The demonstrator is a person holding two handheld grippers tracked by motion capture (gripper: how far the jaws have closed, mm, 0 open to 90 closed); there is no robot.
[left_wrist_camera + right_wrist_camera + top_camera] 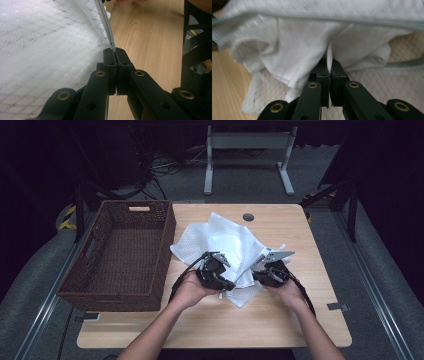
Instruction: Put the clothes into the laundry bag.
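A crumpled white mesh cloth bag with a grey zipper edge lies in the middle of the light wooden desk. It sits just beside a big dark brown woven basket, which stands on the left part of the desk. A person's two hands come in from the bottom, and each one holds a black gripper. The left gripper is at the near edge of the cloth, on the side toward the basket. In the left gripper view, its two black fingers are pressed together on the grey zipper edge, which runs up and away from their tips, with the white mesh on one side of it and the bare desk on the other. The right gripper is at the near edge of the cloth too, close to the left one but not touching it. In the right gripper view, its fingers pinch a thin fold of smooth white fabric that hangs in front of them, with the grey edge running across above and more mesh lying flat underneath.
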